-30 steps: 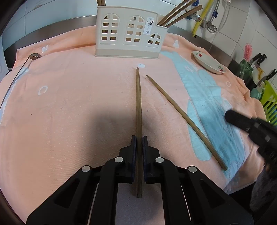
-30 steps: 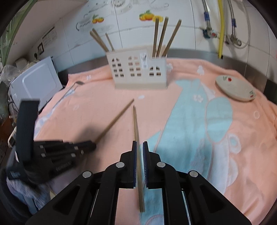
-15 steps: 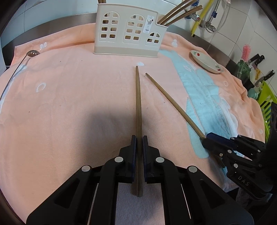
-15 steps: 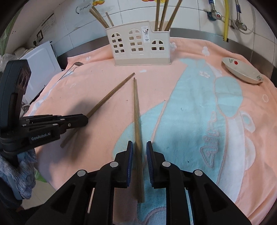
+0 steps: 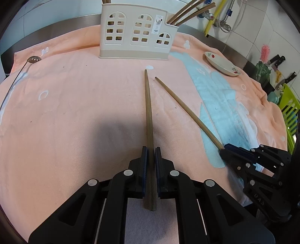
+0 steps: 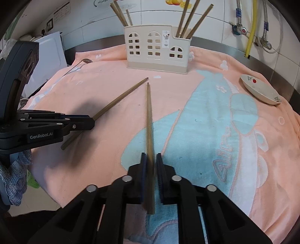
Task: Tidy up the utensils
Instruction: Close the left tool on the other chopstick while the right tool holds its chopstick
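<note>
On the peach towel (image 5: 75, 116) that covered the counter, the two loose chopsticks lay side by side with their thin tips close together but apart, a short way in front of the cream utensil holder (image 5: 136, 35). At the near edge, the left gripper (image 5: 151, 150) was clamped shut on the thick end of one chopstick (image 5: 148, 112), whose butt stuck out behind the pads over the towel's front hem. Just to its right, the right gripper (image 6: 151, 155) was likewise closed on the other chopstick (image 6: 149, 120), which ran across the blue whale print toward the holder. From the right wrist view the left gripper (image 6: 91, 122) showed side-on, its chopstick (image 6: 120, 97) slanting away toward the same spot. Between the tips and the holder the cloth was bare, a narrow strip of open room. Upright chopsticks stood in the holder's left compartment (image 6: 121, 15) and in its low right one (image 6: 191, 20); the middle one looked unfilled from these angles. Off to the right, well apart, a small shallow dish (image 6: 260, 92) sat near the towel's right border, with a steel rim and tiled wall behind. Along the left border a slotted spoon (image 5: 33, 59) lay with its long handle following the edge. Beyond the right side stood a green rack (image 5: 288, 110) and knife handles, blurred.
</note>
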### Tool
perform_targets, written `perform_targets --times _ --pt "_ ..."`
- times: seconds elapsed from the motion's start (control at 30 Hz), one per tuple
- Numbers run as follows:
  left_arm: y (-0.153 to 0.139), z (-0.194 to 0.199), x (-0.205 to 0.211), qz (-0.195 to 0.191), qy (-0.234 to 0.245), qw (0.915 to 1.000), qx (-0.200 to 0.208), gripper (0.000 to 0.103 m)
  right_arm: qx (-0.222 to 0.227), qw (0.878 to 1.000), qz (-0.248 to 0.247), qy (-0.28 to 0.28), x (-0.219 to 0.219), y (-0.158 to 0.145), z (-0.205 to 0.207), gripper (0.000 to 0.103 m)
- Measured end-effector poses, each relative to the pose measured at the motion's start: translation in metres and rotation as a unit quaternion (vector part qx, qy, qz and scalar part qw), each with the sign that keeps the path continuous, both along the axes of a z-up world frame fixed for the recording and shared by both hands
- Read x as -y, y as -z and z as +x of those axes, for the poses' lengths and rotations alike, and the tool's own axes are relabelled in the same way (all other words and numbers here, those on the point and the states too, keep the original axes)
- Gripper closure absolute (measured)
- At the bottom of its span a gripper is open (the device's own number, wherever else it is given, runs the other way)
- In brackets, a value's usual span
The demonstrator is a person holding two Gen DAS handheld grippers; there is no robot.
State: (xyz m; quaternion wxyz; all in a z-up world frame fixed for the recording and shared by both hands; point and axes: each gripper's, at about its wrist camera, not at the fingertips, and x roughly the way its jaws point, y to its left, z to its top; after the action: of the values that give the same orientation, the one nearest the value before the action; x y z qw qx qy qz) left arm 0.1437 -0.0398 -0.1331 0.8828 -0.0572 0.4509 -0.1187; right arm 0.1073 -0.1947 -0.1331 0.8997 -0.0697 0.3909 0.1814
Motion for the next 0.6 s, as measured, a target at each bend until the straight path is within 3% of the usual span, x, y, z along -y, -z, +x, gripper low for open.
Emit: perform_targets --times 0.13,0.3,0.6 --pt "-0.001 0.002 0.004 0.013 0.003 0.9999 -0.005 0.096 -0.001 1.0 0.01 0.002 0.002 -0.003 -0.002 0.096" --pt "-0.006 0.001 -0.001 0.001 0.0 1.0 -0.008 0.097 0.013 1.0 0.027 0.002 0.006 -0.02 -0.006 0.096" --pt "-0.056 -0.005 -0.01 -0.013 -0.001 0.9987 0.05 0.097 0.071 0.996 0.057 -0.004 0.014 -0.084 -0.004 0.096"
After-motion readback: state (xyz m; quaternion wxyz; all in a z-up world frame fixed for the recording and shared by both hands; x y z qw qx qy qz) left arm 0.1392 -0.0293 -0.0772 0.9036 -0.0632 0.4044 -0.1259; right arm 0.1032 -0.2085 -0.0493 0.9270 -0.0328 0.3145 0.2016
